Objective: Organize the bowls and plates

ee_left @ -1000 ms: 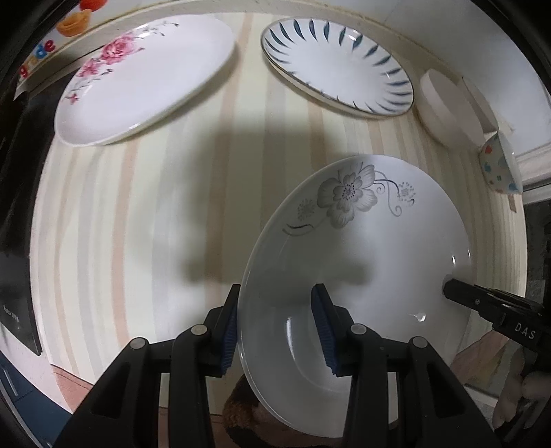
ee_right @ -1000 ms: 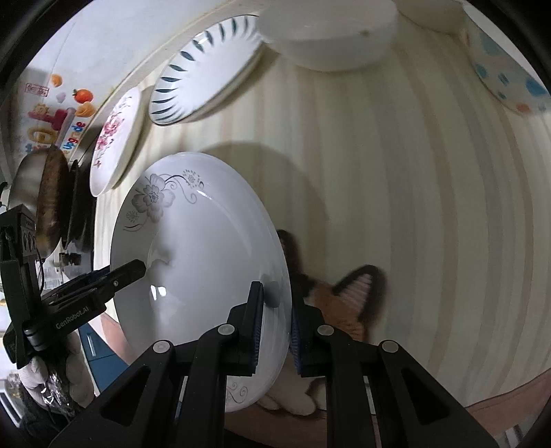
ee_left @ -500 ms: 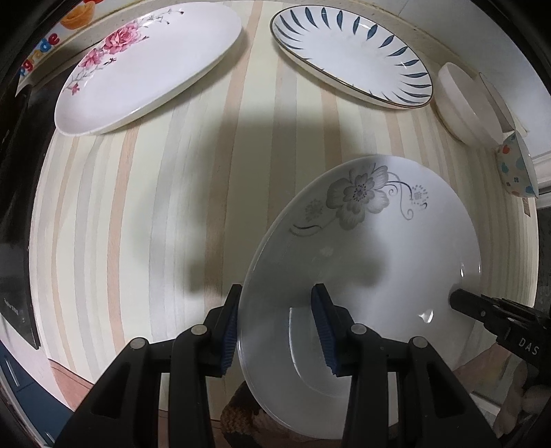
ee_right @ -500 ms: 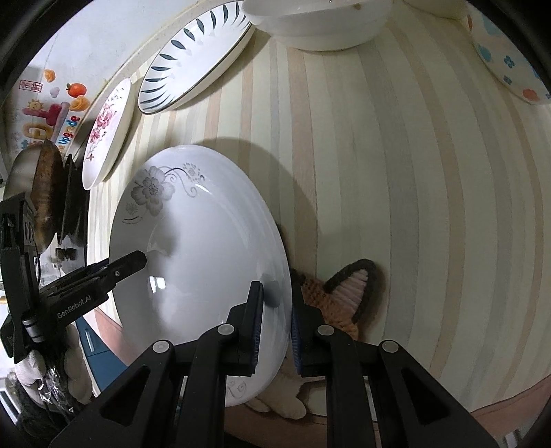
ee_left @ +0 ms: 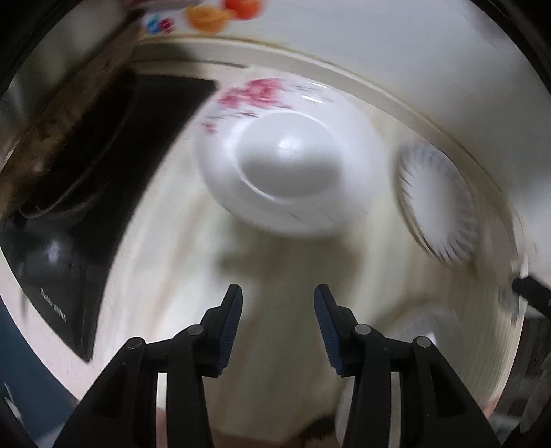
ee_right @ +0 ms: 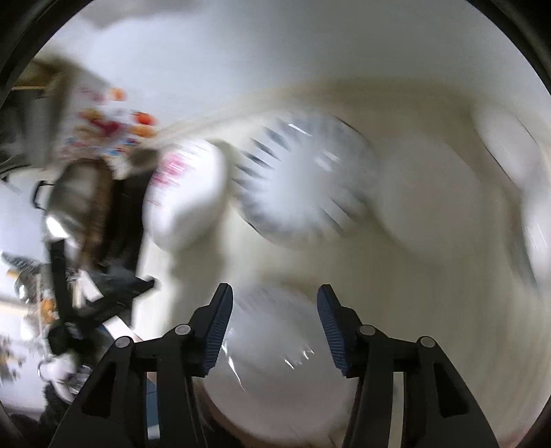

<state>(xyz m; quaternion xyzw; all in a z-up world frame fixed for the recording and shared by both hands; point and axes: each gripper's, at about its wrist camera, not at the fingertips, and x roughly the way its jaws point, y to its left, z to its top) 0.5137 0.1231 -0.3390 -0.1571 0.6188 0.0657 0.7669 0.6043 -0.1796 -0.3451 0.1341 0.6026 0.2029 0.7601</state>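
Observation:
Both views are motion-blurred. My left gripper is open and empty over the striped table, facing the pink-flowered plate at the back. The blue-leaf plate lies to its right. My right gripper is open and empty; the grey-flowered white plate lies on the table just below and between its fingers, and a part of it shows in the left wrist view. The right wrist view also shows the pink-flowered plate and the blue-leaf plate.
A black stove top with a dark pan lies at the left. A white wall with fruit stickers stands behind the table. A white bowl sits at the back right. The other gripper's tip shows at the right edge.
Both grippers have let go of the grey-flowered plate and opened. The plate now lies on the table. Both grippers have swung up and toward the back plates.

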